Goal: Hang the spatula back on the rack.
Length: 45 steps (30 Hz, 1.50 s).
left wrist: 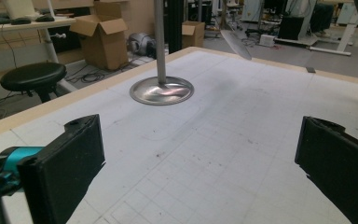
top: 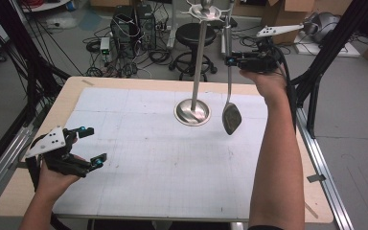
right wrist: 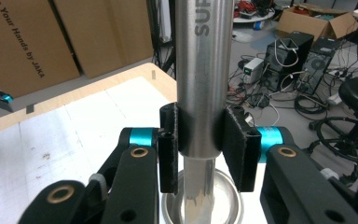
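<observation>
The ladle [top: 230,103] hangs above the desk [top: 139,158] just beside the rack's pole [top: 199,62], bowl low and near the round base [top: 192,112], its handle [right wrist: 200,74] clamped upright between the jaws of the right gripper [top: 231,61]. Smooth round metal in flat pads may twist or slide, so the bowl could swing into the pole and rock the rack. The left gripper [top: 87,146], jaws wide apart, rests well away and could not steady either.
</observation>
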Available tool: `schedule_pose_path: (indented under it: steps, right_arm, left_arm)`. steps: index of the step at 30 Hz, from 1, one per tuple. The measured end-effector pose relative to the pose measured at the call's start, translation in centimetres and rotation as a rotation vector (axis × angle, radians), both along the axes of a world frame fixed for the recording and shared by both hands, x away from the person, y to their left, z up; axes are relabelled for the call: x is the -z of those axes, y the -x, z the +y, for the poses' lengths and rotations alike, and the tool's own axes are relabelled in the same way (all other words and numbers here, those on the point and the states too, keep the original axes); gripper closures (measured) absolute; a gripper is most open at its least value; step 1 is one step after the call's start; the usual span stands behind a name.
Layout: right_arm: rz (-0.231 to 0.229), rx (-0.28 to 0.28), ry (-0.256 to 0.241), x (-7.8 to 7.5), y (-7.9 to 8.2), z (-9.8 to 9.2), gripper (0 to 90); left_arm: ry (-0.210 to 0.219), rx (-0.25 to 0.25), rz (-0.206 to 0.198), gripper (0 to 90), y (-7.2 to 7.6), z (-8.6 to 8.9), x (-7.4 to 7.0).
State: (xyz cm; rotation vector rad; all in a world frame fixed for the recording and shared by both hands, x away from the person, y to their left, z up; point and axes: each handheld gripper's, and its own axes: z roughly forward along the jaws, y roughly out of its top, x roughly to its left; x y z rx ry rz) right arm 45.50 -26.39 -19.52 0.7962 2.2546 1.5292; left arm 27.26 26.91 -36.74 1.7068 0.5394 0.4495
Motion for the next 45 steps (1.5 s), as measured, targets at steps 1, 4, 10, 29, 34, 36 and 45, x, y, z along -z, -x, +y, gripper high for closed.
schedule_pose_path:
  steps: [1, 4, 10, 29, 34, 36, 45]
  right_arm:
    - [0.003, 0.003, 0.001, 0.1, -0.1, -0.1, 69.2]
    - [0.001, 0.001, -0.001, 0.2, -0.3, 0.0, 69.2]
    - [0.007, -0.010, 0.024, 0.3, -0.9, 0.9, 69.2]
    - [0.032, -0.016, 0.044, 1.2, -1.9, 2.6, 68.5]
    - [0.042, 0.008, 0.061, 1.4, -2.1, 3.0, 62.7]
    - [0.046, 0.013, 0.060, 1.4, -2.1, 3.0, 61.0]
    - [0.037, 0.053, 0.062, 1.1, -1.4, 2.5, 42.7]
  left_arm:
    - [0.001, -0.001, 0.000, 1.7, 0.0, 0.0, 0.0]
    - [0.002, -0.001, 0.002, 1.7, 0.0, 0.0, 0.0]
    - [-0.004, 0.002, 0.004, 1.7, -0.1, -0.1, 0.1]
    - [0.003, 0.000, 0.001, 1.7, -0.1, 0.0, 0.0]
    - [0.001, 0.002, 0.004, 1.7, -0.1, -0.1, 0.1]
    - [0.000, 0.004, 0.002, 1.7, -0.1, -0.2, 0.1]
    - [0.001, 0.006, 0.000, 1.7, 0.0, -0.2, 0.0]
